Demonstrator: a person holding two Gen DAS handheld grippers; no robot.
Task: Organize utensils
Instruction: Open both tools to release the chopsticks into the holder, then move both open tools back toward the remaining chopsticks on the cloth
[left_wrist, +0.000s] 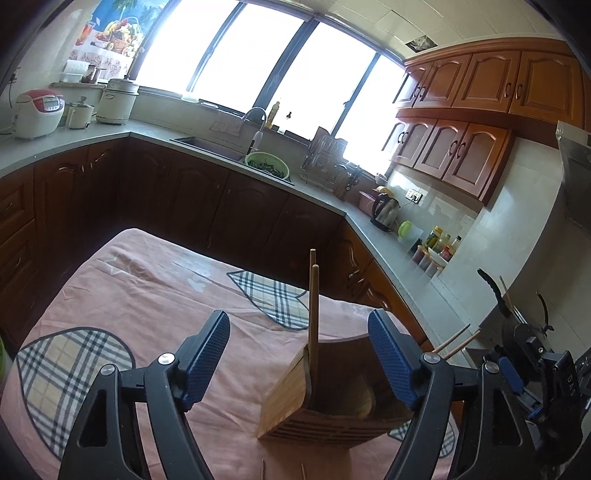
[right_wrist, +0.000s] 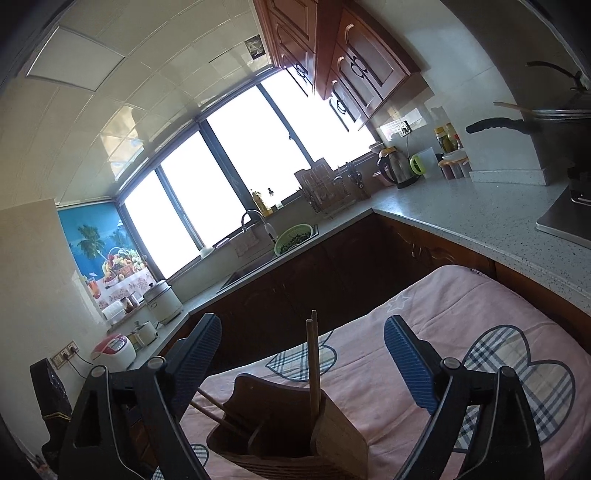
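Observation:
A wooden utensil holder (left_wrist: 295, 402) stands on the pink cloth, low between my left gripper's (left_wrist: 299, 354) fingers. The blue pads stand wide apart and touch nothing, so it is open. One pair of wooden chopsticks (left_wrist: 313, 314) stands upright in the holder's near compartment. A second pair (left_wrist: 456, 338) leans out to the right behind the right finger. In the right wrist view the same holder (right_wrist: 332, 432) sits below my right gripper (right_wrist: 304, 358), which is open and empty too. There the upright chopsticks (right_wrist: 314, 365) rise between its fingers and the leaning pair (right_wrist: 212, 402) points left.
Two chopstick tips (left_wrist: 264, 469) lie on the cloth (left_wrist: 147, 295) at the near edge. Dark cabinets and a grey counter (right_wrist: 480, 218) wrap around the table, with a sink and green colander (left_wrist: 266, 165), a kettle (left_wrist: 386, 212) and a pan handle (right_wrist: 495, 125).

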